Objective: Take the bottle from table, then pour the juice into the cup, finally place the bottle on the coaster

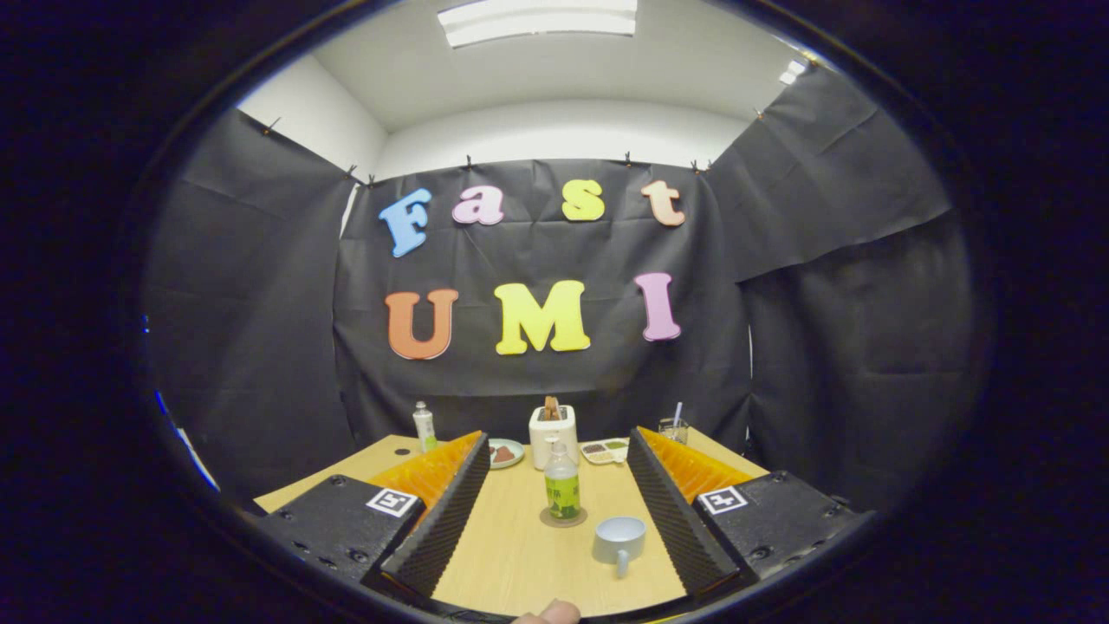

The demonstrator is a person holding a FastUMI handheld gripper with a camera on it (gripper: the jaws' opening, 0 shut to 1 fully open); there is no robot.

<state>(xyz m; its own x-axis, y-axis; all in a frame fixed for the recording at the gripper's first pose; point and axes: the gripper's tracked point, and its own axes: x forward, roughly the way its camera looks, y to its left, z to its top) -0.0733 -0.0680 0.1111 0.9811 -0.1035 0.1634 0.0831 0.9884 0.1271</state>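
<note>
**Mia:** What is on the far left of the table (511, 555)?

**Ben:** A small white bottle (424, 426) with a green bottom, back by the cloth wall. Next comes a little plate (505, 452) with something brown on it. Then a white toaster (553, 434) with toast sticking up.

**Mia:** And the juice bottle?

**Ben:** The juice bottle (561, 490) is in the middle, standing up straight. It sits on the round coaster (563, 517). The grey cup (619, 540) is just beside it, a bit nearer to us, with its handle pointing our way.

**Mia:** Are the tongs holding it?

**Ben:** No. The gripper (554, 468) is wide open and holds nothing. The bottle and cup sit between its two fingers, touching neither.

**Mia:** What is on the right?

**Ben:** A tray of snacks (605, 451), then a glass (673, 429) with a straw.

**Mia:** So is the job done?

**Ben:** I think either it is all done, or it has not started. I cannot see into the cup to tell.
</note>
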